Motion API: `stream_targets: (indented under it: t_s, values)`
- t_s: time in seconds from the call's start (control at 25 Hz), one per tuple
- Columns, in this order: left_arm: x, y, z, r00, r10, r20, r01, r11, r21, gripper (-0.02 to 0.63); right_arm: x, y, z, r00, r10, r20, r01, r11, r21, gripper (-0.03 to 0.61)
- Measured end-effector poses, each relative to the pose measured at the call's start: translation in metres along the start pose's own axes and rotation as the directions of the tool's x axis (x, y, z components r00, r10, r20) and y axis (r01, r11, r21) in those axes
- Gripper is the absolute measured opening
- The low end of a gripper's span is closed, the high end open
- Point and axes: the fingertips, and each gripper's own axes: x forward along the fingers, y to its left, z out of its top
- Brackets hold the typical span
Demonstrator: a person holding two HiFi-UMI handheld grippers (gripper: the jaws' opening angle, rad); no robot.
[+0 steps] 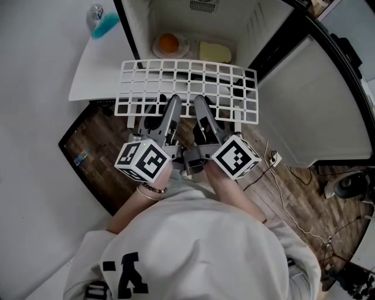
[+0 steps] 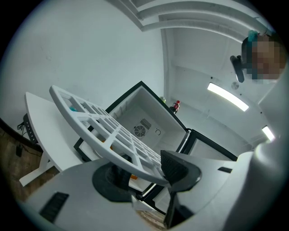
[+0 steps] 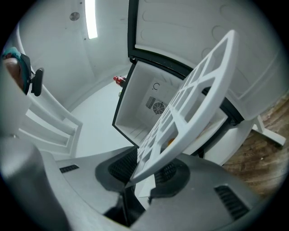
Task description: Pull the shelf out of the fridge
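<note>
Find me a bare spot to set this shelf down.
Table left of the fridge: near half bare; bottle and teal thing crowd its far corner. Fridge floor is crowded: plate with orange, yellow block. Cables cross the wood floor at right.

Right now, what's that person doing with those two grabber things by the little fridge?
A person holds a gripper in each hand. The left gripper and the right gripper both clamp the near edge of the white shelf, held up in the air in front of the open fridge. An orange sits inside.
</note>
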Motion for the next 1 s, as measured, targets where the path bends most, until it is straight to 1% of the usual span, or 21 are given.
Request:
stream_targets:
  t_s: [0.2,0.4,0.48,0.76,1.0]
  values:
    - [-0.001,-0.005,0.004,1.0,-0.011,0.006,0.011,1.0,0.016,0.192,-0.002,0.004,0.002,1.0,0.005,0.009,-0.005,1.0,0.005,0.109]
    - [-0.001,-0.006,0.006,1.0,-0.019,0.003,0.019,1.0,0.019,0.192,-0.005,0.001,0.002,0.999,-0.034,0.009,0.034,0.999,0.0,0.109]
    - [-0.002,-0.006,0.008,1.0,-0.022,0.004,0.022,1.0,0.021,0.192,-0.004,0.006,0.002,1.0,-0.014,0.013,0.014,1.0,-0.001,0.109]
    - [-0.018,0.001,0.019,1.0,-0.028,0.006,0.028,1.0,0.013,0.192,-0.001,0.025,-0.012,1.0,0.013,0.02,-0.013,1.0,0.001,0.109]
    - [-0.034,0.007,0.031,0.999,-0.04,-0.003,0.04,0.999,0.008,0.192,-0.004,0.036,-0.027,0.999,-0.021,0.027,0.021,1.0,-0.002,0.109]
